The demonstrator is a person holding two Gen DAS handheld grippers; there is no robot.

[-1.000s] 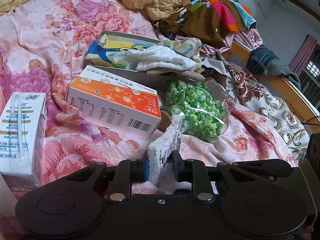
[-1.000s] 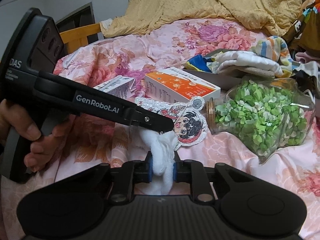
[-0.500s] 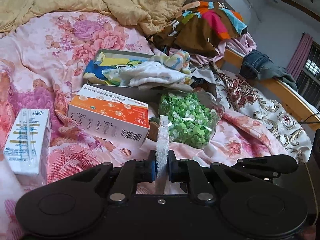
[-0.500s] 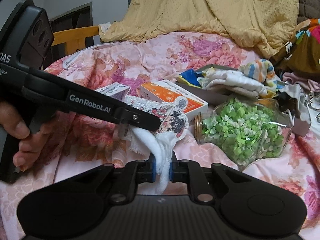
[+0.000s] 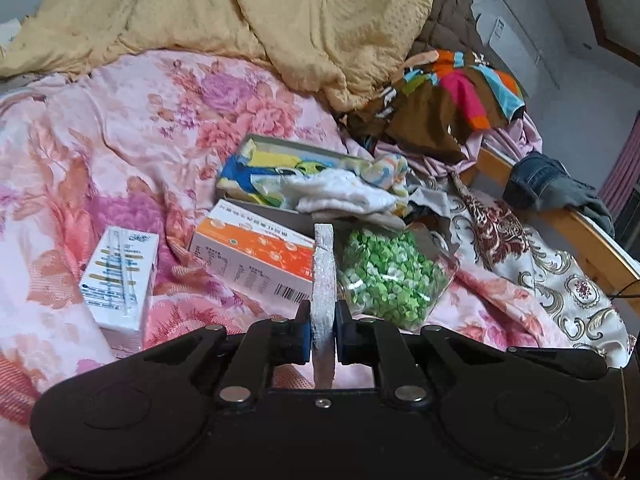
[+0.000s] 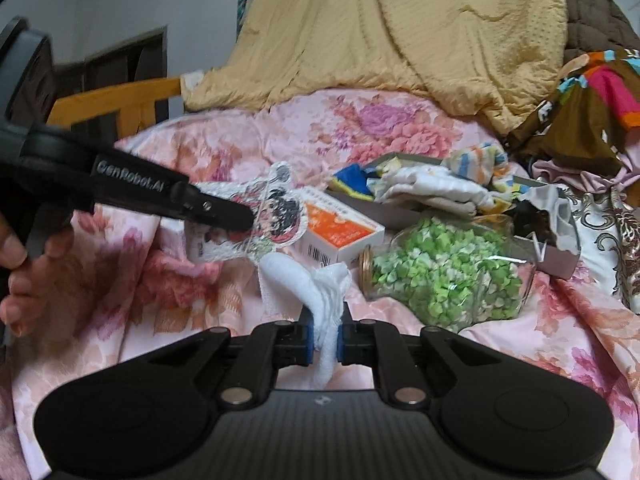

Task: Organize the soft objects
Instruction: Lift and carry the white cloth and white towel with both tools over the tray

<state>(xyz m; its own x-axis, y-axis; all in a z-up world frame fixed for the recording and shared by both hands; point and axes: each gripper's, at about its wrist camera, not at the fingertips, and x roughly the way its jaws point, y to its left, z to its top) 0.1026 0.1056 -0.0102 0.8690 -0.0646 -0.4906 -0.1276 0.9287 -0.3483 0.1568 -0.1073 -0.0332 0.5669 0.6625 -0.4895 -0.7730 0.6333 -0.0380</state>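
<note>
My left gripper point(image 5: 323, 338) is shut on a flat white cartoon-character pad point(image 5: 323, 276), seen edge-on and held upright above the bed. In the right wrist view the same pad point(image 6: 276, 210) shows its printed face, pinched by the left gripper's fingers point(image 6: 224, 212). My right gripper point(image 6: 324, 340) is shut on a crumpled white cloth point(image 6: 320, 292), lifted above the pink floral bedspread point(image 6: 400, 128). An open grey box point(image 5: 280, 160) holds folded cloths, with a white cloth point(image 5: 340, 196) on top; it also shows in the right wrist view point(image 6: 424, 190).
An orange-and-white carton point(image 5: 256, 256), a white carton point(image 5: 120, 276) and a glass jar of green paper stars point(image 5: 392, 276) lie on the bedspread. A yellow quilt point(image 5: 240, 12) and piled clothes point(image 5: 452, 100) are behind. A wooden bed rail point(image 5: 592, 236) runs along the right.
Both grippers have risen with their loads. The left gripper's pad has turned from tilted to upright and edge-on. The cloth hangs higher above the bedspread.
</note>
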